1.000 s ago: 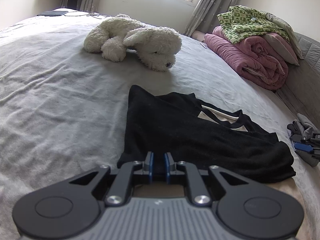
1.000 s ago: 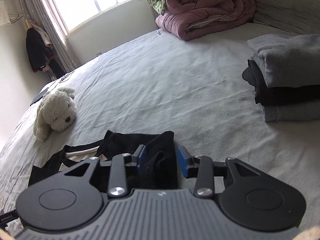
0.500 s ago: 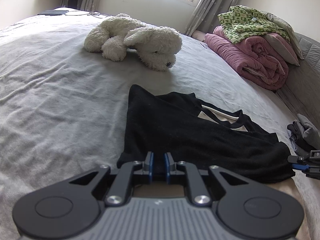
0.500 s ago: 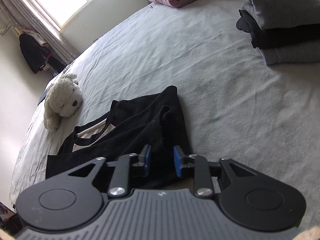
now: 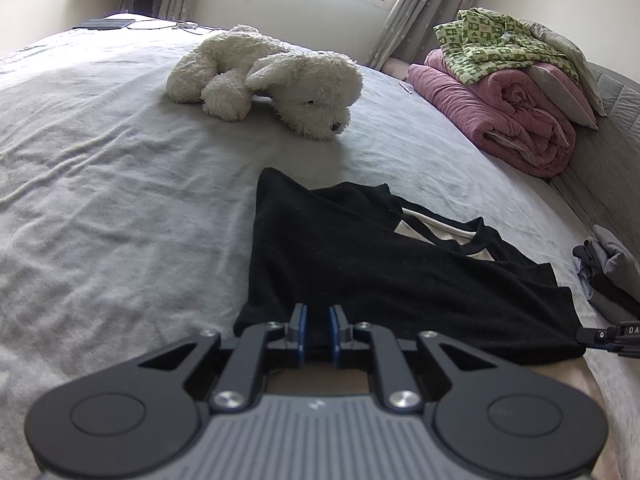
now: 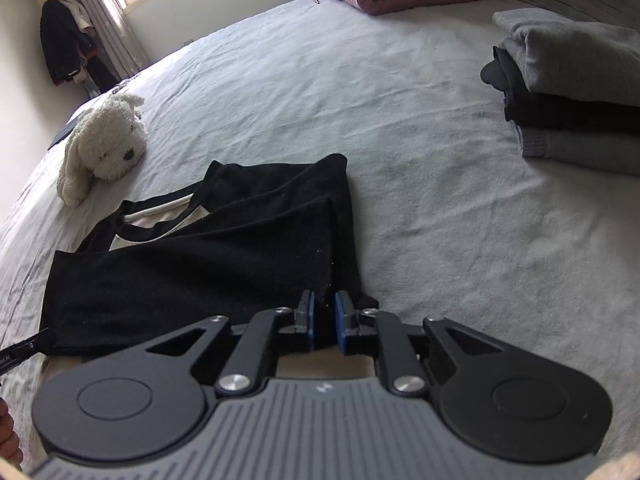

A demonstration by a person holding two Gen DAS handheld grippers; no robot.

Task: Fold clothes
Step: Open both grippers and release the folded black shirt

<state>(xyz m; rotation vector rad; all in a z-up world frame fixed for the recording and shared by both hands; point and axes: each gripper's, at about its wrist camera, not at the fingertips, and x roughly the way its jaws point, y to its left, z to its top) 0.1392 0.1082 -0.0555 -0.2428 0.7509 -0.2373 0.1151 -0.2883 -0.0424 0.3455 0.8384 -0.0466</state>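
A wide bed (image 5: 104, 184) under a wrinkled grey sheet fills both views. At its far end lies a rolled pink duvet (image 5: 508, 120) with a green patterned garment (image 5: 496, 48) on top of it. A stack of folded clothes (image 6: 576, 92), grey over black over grey, sits on the sheet well apart from the work, off to the right in the right wrist view. A white plush dog (image 5: 272, 80) lies near the far side of the bed. The black garment (image 5: 380, 264) with pale trim at its neckline is spread flat across the near part of the bed, its bottom hem towards the cameras. The left hand-held gripper (image 5: 318, 334) has its blue pads drawn close together, pinching one corner of that hem. The right hand-held gripper (image 6: 325, 322) clamps the opposite hem corner, where the cloth bunches in a fold between its pads; its jaws have just eased slightly wider after narrowing, the fabric between them.
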